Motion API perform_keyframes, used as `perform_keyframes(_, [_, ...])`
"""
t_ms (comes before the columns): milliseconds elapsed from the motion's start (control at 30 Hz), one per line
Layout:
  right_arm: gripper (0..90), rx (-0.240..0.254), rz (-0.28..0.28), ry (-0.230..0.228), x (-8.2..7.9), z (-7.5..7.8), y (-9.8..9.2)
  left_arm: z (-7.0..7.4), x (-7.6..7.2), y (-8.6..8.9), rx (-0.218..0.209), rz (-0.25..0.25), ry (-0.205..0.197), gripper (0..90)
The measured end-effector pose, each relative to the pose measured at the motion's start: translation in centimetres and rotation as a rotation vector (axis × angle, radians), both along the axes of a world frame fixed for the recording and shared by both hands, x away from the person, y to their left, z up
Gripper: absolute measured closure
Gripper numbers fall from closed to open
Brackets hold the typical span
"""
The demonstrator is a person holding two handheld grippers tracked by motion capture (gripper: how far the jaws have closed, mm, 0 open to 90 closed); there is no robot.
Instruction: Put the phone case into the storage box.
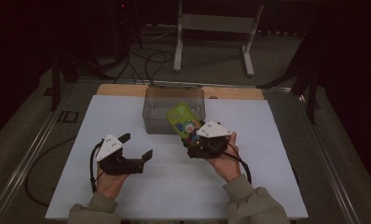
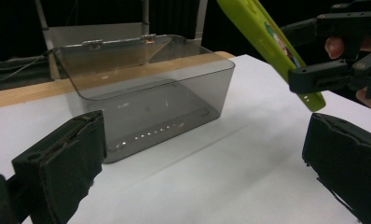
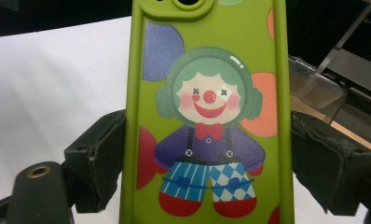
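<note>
- Left tool [image 1: 137,147] down near the front of the white counter [image 1: 174,186], jaws spread wide, gripping nothing.
- Right tool [image 1: 195,135] clamped on a green clown phone case [image 3: 207,116], tilted up over the counter.
- Just behind, smoky clear bin [image 1: 160,109].

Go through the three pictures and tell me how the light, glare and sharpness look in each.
High view: dim overall, dark surroundings, the white table the brightest area. Left gripper view: small glints dot the clear bin, and the near jaws look soft. Right gripper view: the green phone case is evenly lit and sharp, its clown print clear; the background behind is dark.
</note>
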State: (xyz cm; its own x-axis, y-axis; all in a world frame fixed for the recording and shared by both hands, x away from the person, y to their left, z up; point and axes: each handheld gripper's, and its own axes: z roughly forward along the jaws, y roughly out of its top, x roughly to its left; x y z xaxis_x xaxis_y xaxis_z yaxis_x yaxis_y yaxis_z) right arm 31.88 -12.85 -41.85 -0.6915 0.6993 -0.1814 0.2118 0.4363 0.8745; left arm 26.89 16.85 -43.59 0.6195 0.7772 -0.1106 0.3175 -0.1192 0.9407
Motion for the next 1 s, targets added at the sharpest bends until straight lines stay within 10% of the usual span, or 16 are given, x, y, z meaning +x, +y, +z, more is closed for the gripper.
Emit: perform_keyframes(1000, [16.2, 0.026, 0.043, -0.014, -0.8, -0.4, 2.2, 1.1, 1.8, -2.6, -0.061, -0.077, 0.048, 4.5])
